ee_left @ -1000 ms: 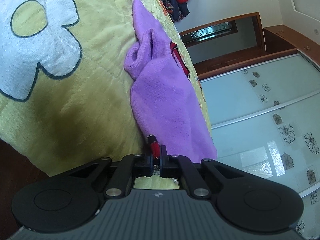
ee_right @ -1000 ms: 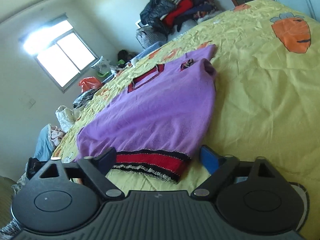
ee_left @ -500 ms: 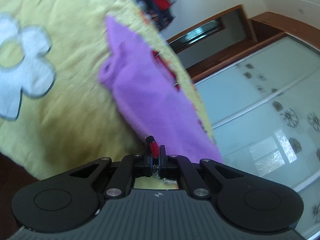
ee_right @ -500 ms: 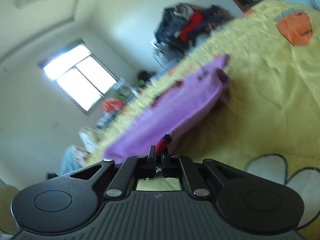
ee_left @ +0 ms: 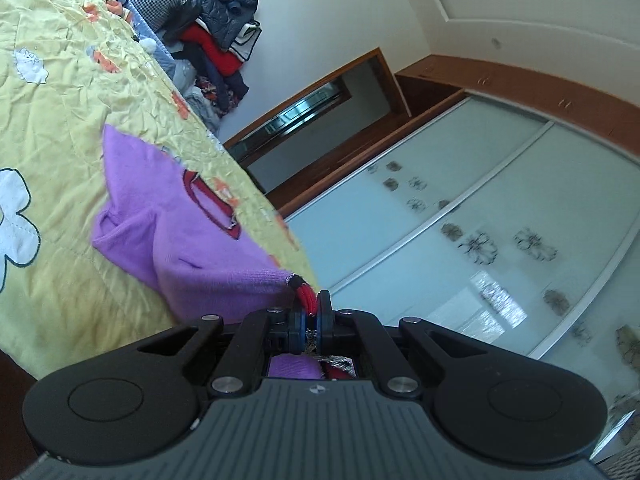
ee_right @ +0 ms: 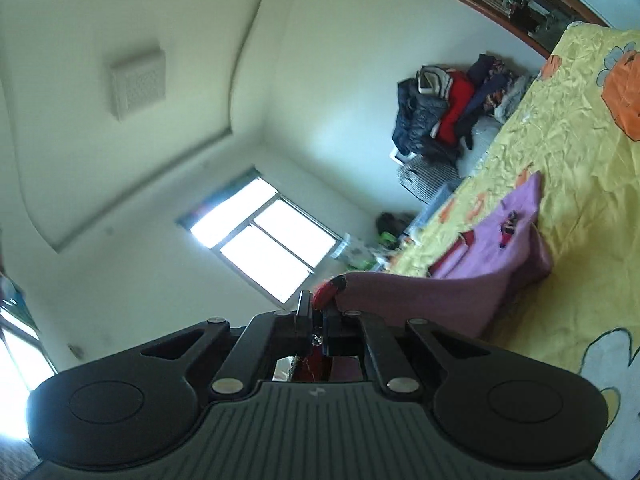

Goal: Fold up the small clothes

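A: Two grips. Left wrist view: left gripper [ee_left: 311,312] clamped tight on red hem [ee_left: 306,299] of purple sweater [ee_left: 192,248], hem corner lifted, rest draped on yellow quilt [ee_left: 60,112]. Soft knit, light, limp; probably sags between grips, best held at hem corners.

B: Right wrist view: right gripper [ee_right: 316,322] pinched shut on other hem corner. Adds window [ee_right: 264,246]; neckline side only clear in left view.

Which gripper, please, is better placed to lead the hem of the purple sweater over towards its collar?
Neither clearly. Both the left gripper and the right gripper have jaws shut on the red hem band of the purple sweater, lifted off the yellow quilt. Probably move both together.
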A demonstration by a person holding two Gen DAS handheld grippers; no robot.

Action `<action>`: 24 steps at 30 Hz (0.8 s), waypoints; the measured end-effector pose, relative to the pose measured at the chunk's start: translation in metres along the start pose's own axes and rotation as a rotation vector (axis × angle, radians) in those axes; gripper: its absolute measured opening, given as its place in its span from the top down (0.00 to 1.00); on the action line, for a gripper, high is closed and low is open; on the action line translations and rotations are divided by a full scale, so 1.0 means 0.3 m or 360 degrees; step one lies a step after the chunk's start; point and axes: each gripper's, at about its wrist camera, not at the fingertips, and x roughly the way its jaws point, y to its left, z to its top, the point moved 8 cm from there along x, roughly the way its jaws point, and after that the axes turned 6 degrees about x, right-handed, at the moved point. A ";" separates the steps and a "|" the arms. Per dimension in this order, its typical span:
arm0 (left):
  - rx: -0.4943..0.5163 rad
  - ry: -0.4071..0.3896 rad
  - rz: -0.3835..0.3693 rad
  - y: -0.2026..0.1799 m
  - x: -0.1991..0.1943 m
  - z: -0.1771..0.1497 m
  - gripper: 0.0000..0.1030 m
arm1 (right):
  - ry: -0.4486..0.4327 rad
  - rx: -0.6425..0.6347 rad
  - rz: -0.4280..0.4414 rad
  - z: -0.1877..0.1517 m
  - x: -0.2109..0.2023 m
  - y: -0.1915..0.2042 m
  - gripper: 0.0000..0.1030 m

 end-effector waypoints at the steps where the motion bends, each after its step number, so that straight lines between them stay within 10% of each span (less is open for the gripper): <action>1: 0.0000 -0.0016 -0.0008 -0.007 -0.004 0.009 0.96 | -0.0013 0.0009 0.0023 0.010 0.002 0.002 0.96; 13: -0.0310 -0.0282 0.0172 0.195 0.190 0.278 0.96 | -0.0043 0.0121 -0.0121 0.344 0.387 -0.235 0.96; 24: -0.0538 -0.0097 0.0554 0.509 0.532 0.401 0.97 | 0.0084 0.0322 -0.0528 0.431 0.743 -0.678 0.96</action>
